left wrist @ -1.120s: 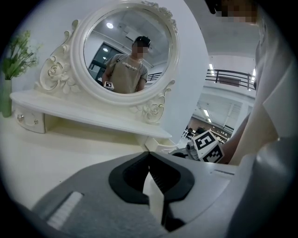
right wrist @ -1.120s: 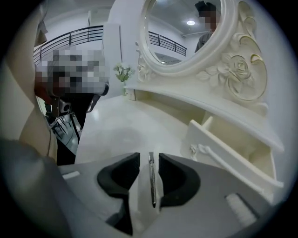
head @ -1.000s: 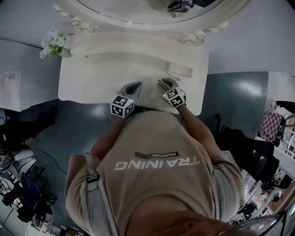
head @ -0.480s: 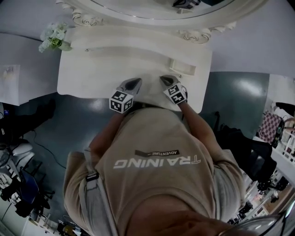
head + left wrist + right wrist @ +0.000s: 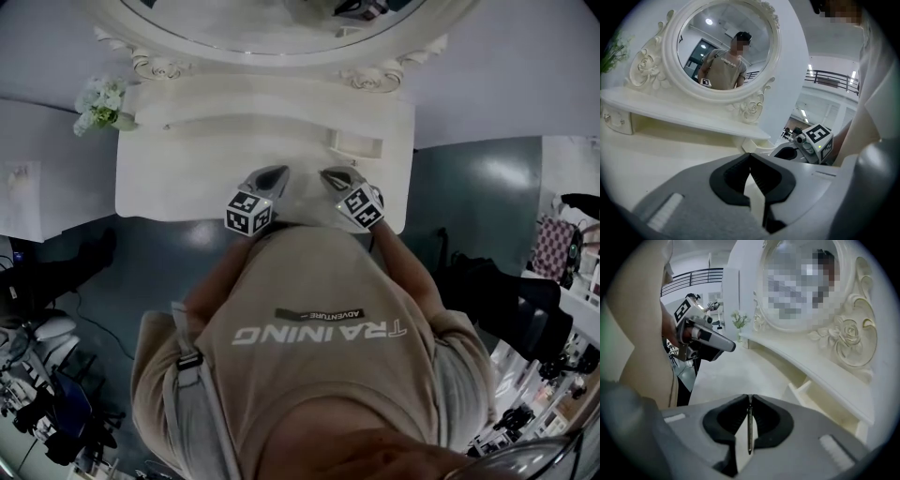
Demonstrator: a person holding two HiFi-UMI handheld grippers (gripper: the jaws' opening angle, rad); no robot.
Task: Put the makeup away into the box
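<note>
My right gripper is shut on a thin dark makeup stick, which hangs straight down between its pads. In the head view this gripper hovers over the right front of the white dressing table. A small open white box stands just beyond it under the shelf, and the same box shows to the right in the right gripper view. My left gripper has its tips together with nothing between them. It sits beside the right one, left of it.
An oval mirror in a carved white frame rises behind a narrow shelf. A bunch of pale flowers stands at the shelf's left end. The table's front edge lies right under both grippers, against the person's chest.
The head view has shifted a little. Both grippers stay side by side over the table's front edge, with no clear change in what they hold.
</note>
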